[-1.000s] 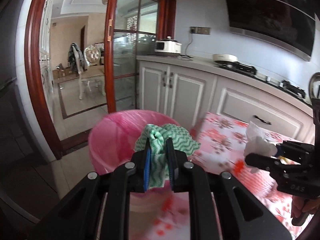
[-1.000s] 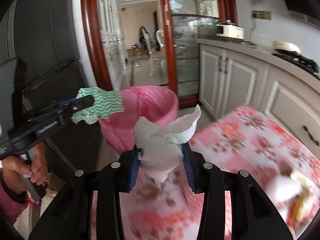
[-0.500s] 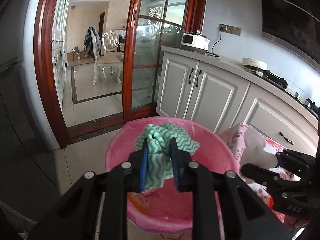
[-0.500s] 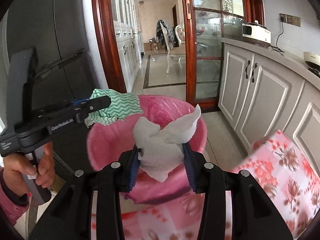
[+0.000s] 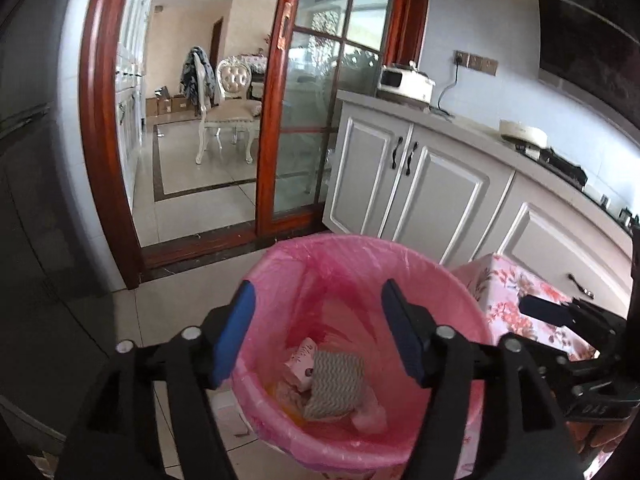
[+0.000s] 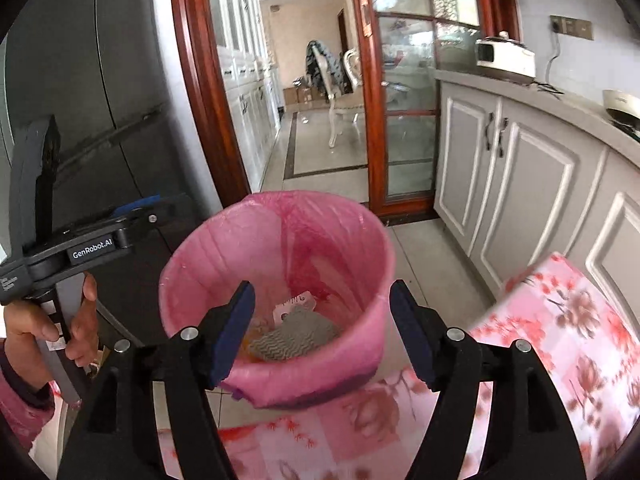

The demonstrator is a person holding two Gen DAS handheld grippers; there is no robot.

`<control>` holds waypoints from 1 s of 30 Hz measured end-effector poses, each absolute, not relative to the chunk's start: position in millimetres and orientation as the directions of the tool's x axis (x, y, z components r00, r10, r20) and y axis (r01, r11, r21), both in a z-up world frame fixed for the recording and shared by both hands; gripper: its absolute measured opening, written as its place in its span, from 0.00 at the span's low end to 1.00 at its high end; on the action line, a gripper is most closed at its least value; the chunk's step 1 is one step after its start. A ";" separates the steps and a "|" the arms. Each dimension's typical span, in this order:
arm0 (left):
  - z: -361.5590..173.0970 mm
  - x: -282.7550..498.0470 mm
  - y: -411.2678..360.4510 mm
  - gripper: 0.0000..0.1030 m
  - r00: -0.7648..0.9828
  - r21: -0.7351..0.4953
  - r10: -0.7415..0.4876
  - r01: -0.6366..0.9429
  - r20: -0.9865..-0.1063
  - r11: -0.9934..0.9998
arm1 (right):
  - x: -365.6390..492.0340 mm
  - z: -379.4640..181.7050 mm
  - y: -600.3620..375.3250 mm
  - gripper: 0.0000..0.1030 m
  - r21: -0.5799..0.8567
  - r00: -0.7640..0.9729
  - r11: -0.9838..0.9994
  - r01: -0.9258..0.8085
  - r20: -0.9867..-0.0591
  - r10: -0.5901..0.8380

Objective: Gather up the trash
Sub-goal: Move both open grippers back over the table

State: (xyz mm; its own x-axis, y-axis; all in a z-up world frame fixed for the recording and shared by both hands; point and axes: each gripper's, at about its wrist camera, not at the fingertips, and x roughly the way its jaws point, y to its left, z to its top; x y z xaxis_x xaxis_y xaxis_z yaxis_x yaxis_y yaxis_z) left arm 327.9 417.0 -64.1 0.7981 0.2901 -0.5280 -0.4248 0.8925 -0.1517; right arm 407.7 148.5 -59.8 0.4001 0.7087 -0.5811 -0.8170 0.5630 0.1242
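Both of your tools hang over the pink-lined trash bin (image 5: 360, 264). Your left hand-held gripper (image 5: 318, 332) has its jaws opening with nothing between the blue pads; your right hand-held gripper (image 6: 322, 330) is opening too, and it is just as empty.

The trash lies at the bottom of the bin: a wavy-patterned cloth (image 5: 336, 384), looking grey down there, on top of a small printed wrapper (image 5: 300, 364) and some pale crumpled paper (image 5: 370, 416). In the right wrist view the cloth (image 6: 296, 334) and wrapper (image 6: 296, 304) show, but the near wall of the bin and your left finger cover the rest, so the pale paper cannot be made out there.

The left wrist view shows only a corner of the floral-covered surface (image 5: 516, 284), to the right of the bin, and your right tool is cut off at the frame edge. The right wrist view shows more of that surface (image 6: 560, 320), though blurred, plus your left hand (image 6: 52, 316) gripping the tool's handle, its fingers partly behind the black body.
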 end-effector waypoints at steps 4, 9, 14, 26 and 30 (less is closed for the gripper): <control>-54.8 305.5 401.5 0.79 0.795 -0.119 0.349 -0.461 -0.496 0.879 | 388.3 -49.3 114.7 0.68 0.118 0.442 0.597 -0.794 -0.562 0.699; -47.7 278.4 367.7 0.94 0.783 -0.060 0.411 -0.492 -0.468 0.869 | 365.2 -45.7 68.2 0.74 0.113 0.488 0.642 -0.758 -0.555 0.673; -48.7 257.1 321.5 0.95 0.803 -0.050 0.363 -0.435 -0.472 0.899 | 344.3 -43.6 18.3 0.77 0.104 0.544 0.704 -0.702 -0.560 0.625; -67.6 229.4 173.8 0.96 0.844 0.005 0.169 -0.193 -0.509 0.981 | 289.1 -49.3 -107.2 0.82 0.111 0.667 0.831 -0.545 -0.542 0.510; -75.8 227.7 139.6 0.96 0.848 -0.011 0.114 -0.139 -0.518 0.990 | 275.8 -57.1 -151.9 0.82 0.118 0.715 0.880 -0.461 -0.538 0.447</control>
State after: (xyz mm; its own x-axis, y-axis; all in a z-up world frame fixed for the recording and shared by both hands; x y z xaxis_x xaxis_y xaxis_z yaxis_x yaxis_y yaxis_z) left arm 227.7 139.6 -75.8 0.8481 0.1137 -0.5175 -0.1394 0.9902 -0.0109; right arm 275.8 -151.9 -57.1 0.7148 0.4470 -0.5378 -0.4609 0.8795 0.1184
